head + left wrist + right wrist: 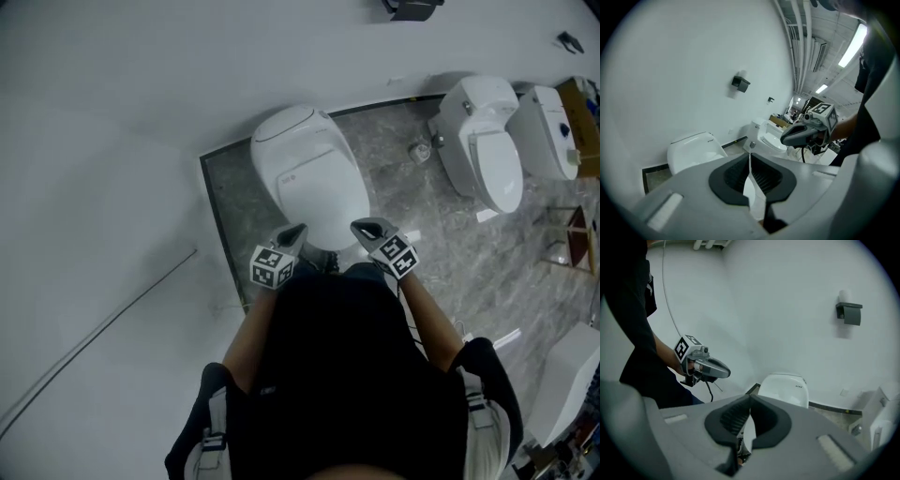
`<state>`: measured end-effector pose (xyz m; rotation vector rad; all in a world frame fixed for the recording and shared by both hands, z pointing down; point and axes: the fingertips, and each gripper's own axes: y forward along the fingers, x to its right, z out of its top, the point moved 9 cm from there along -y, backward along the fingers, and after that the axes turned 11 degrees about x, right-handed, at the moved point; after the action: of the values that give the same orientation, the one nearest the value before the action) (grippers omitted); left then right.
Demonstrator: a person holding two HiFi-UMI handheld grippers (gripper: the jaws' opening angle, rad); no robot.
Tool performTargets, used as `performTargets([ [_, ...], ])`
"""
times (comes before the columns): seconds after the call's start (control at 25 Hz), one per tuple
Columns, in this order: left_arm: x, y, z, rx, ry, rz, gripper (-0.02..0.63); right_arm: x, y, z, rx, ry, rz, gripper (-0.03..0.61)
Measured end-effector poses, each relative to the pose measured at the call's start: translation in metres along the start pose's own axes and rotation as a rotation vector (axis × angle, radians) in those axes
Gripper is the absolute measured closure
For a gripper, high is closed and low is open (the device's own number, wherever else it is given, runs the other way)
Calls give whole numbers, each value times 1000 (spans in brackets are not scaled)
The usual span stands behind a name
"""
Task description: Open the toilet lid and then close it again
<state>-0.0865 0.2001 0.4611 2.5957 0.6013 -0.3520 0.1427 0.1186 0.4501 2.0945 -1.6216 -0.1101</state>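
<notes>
We see the toilet (281, 141) right in front of us, by the white wall (131, 94). Its lid (314, 183) lies flat down, shut. That fits two times: a lid that is yet to be lifted, or a lid put down again. Our left hand-held gripper (292, 234) and our right hand-held gripper (367, 228) hang in the air side by side, just over the front end of the lid. Both have their jaws pressed together with nothing in them. We think the lid is hard, smooth plastic. It looks shiny and slippery, and not heavy. It should turn on a hinge at the back, near the wall. It won't bend much, but it could bang if it drops. The best place to hold it is the front edge, far from the hinge, with one jaw under the rim. That edge is partly hidden behind the hand-held grippers, so we can't be sure there is a lip there to catch.
</notes>
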Motion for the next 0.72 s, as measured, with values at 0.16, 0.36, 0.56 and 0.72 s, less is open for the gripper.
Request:
performTargets([
  [0.16,5,-3,18,48,41,-9,603,2,-5,16,39,-18,-18,574],
  [0.36,13,-4,35,77,80,-24,603,8,-5,38,86,-50,9,574],
  [0.56,19,0,41,80,135,-35,603,6,-11,45,126,-60,20,574],
  [0.72,20,0,53,81,141,-52,603,5,-12,44,155,5,51,574],
])
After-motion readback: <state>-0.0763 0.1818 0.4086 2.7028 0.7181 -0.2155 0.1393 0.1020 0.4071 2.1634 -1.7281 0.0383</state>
